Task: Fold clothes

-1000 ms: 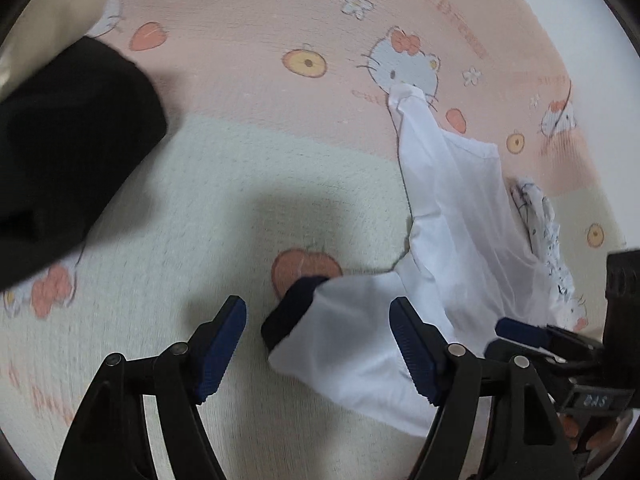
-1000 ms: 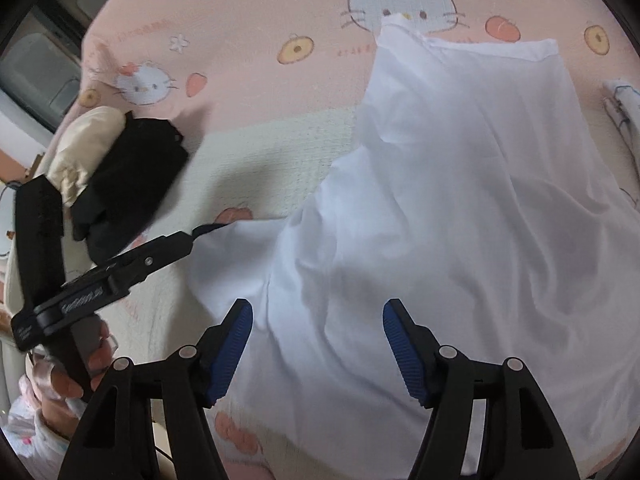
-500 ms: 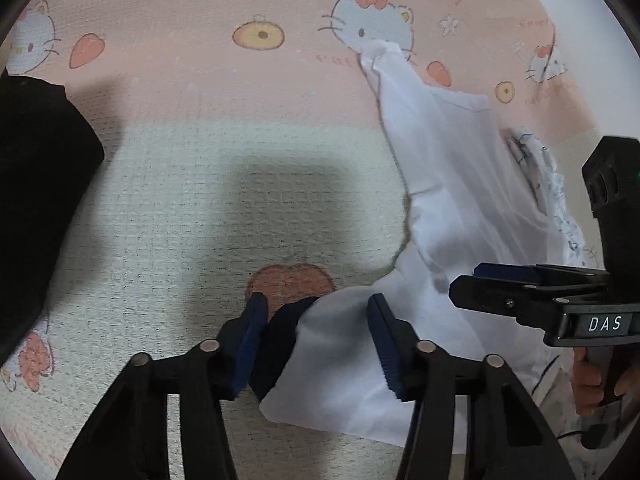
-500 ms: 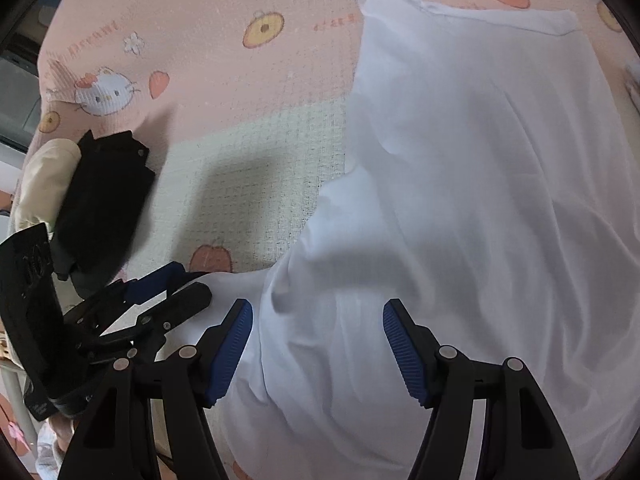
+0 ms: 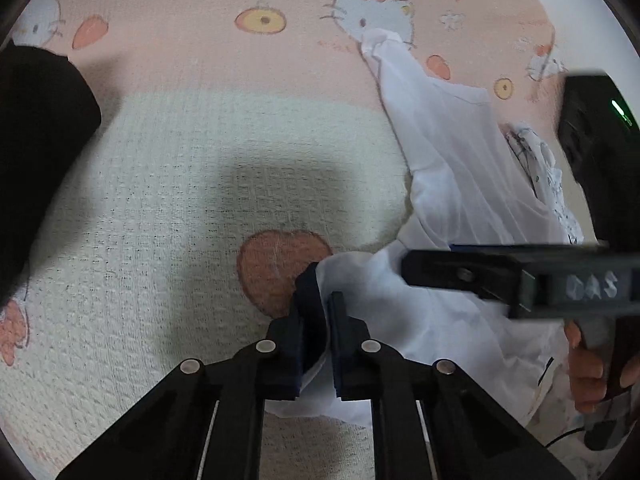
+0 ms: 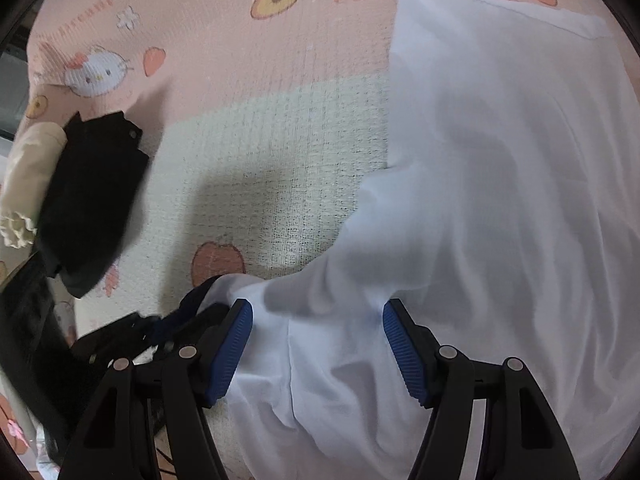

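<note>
The left gripper (image 5: 316, 320) pinches the navy-cuffed sleeve of the thin white shirt (image 6: 480, 200). The right gripper (image 6: 316, 344) hovers with jaws spread over that shirt, beside the sleeve, on the pink cartoon-cat blanket (image 5: 200, 60).

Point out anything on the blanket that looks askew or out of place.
The white shirt lies rumpled rather than flat, with its dark-cuffed sleeve bunched where the left hand-held gripper pinches it. The black garment sits heaped at the blanket's edge. Nothing looks damaged.

Pink and cream cartoon-cat blanket (image 5: 192, 168), orange fruit print (image 5: 276, 268), perhaps a window edge at left (image 6: 12, 80)
</note>
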A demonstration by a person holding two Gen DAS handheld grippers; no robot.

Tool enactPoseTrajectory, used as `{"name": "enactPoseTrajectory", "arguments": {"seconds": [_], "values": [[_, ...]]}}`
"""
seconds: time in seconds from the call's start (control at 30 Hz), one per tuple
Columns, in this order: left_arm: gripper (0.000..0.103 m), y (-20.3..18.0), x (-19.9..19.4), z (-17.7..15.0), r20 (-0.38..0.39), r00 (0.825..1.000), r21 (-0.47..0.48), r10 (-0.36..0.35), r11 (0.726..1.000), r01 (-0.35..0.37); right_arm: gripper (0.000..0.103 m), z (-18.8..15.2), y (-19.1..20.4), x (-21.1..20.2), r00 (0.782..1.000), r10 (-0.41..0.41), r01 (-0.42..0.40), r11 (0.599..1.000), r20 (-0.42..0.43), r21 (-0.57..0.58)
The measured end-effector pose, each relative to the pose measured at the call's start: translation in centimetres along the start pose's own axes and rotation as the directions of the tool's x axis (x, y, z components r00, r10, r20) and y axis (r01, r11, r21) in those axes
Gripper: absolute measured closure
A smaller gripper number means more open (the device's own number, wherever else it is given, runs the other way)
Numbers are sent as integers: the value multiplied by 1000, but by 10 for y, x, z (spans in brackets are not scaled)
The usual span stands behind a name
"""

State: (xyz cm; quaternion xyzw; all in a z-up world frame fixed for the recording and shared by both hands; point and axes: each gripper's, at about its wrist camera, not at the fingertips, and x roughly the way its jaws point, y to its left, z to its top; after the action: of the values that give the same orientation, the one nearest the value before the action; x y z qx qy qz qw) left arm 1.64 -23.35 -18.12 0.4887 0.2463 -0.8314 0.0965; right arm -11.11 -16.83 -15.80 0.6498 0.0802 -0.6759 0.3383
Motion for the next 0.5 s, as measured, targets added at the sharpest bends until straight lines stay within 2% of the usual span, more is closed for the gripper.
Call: {"name": "enactPoseTrajectory", "arguments": {"seconds": [0.07, 0.13, 0.2, 0.23, 0.3, 0.5], "values": [[95, 0, -1, -5, 11, 1000, -17, 6, 1000, -6, 36, 2, 4, 3, 1000, -14, 14, 1000, -5, -8], [95, 1, -5, -8, 26, 1000, -37, 13, 999, -12, 42, 0, 7, 4, 999, -49, 49, 999, 13, -18], [95, 1, -8, -11, 37, 999, -54, 18, 998, -16, 72, -4, 9, 4, 993, -116, 117, 992, 26, -43], [95, 1, -9, -13, 38, 999, -61, 16, 998, -14, 75, -5, 10, 3, 989, -147, 149, 987, 33, -54], [95, 1, -9, -17, 39, 999, -81, 7, 997, -4, 86, -12, 6, 2, 990, -135, 137, 989, 34, -60], [95, -13, -11, -30, 16, 1000, -24, 3, 1000, -2, 90, -30, -6, -4, 994, -89, 90, 996, 61, -9]]}}
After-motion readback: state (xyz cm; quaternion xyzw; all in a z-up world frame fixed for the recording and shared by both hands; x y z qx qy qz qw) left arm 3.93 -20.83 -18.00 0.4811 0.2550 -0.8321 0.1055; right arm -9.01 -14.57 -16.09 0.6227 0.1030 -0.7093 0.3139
